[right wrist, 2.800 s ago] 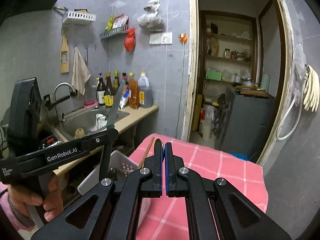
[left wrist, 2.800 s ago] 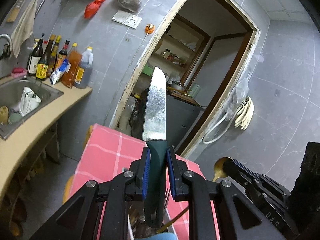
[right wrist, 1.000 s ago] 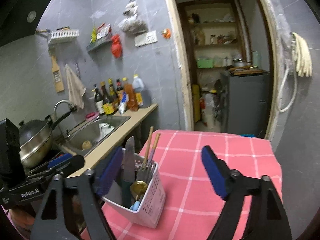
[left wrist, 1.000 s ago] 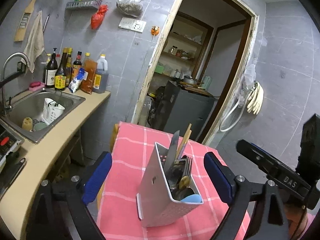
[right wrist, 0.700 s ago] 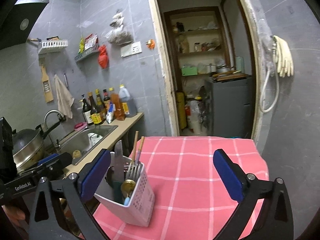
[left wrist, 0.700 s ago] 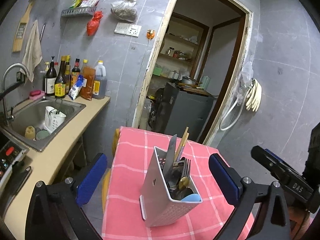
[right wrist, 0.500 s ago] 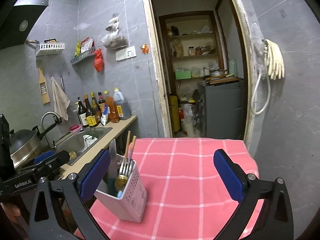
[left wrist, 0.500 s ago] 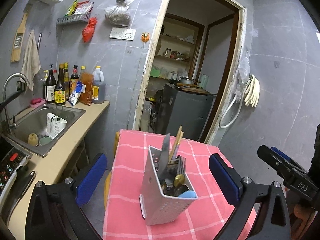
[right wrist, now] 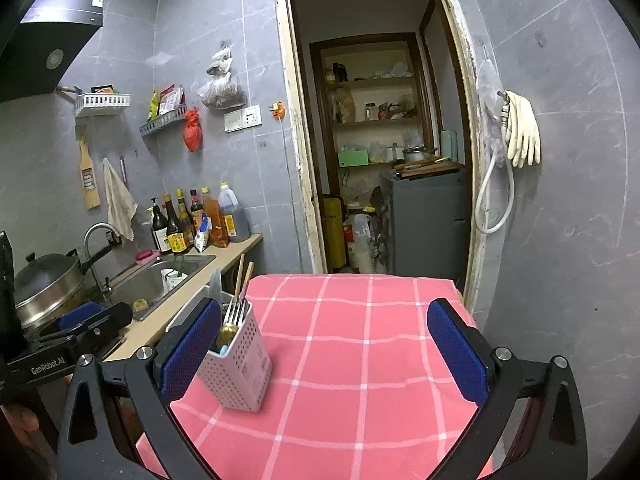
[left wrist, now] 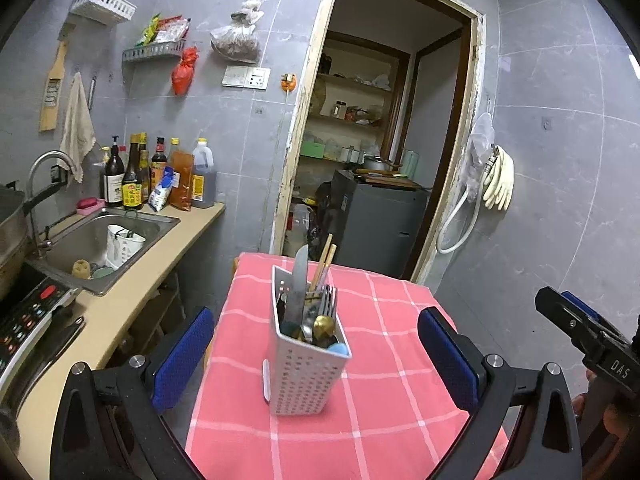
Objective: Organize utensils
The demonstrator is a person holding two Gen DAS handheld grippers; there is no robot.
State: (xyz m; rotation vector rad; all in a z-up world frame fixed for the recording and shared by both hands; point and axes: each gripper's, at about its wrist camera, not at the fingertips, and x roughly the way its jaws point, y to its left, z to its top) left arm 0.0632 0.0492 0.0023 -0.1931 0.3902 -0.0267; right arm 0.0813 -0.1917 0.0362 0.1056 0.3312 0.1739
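Both tongs, left (left wrist: 312, 354) and right (right wrist: 324, 344), stand spread wide, pinching nothing. Just beyond them, a white perforated plastic utensil holder (left wrist: 306, 376) stands upright on the pink checked counter (right wrist: 360, 360), holding a steel knife (left wrist: 298, 284), wooden chopsticks (left wrist: 323, 258) and forks (left wrist: 330, 300).

Perforated, seemingly plastic utensil holder (left wrist: 304, 376); shiny metal knife (left wrist: 298, 288); pink checked cloth tablecloth (left wrist: 384, 344), matt.

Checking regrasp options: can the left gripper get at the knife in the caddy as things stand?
Probably yes. The left gripper is open and empty, and the knife stands blade-up in the white caddy straight ahead of it. Only the blade shows; the handle sits down among the forks and chopsticks.
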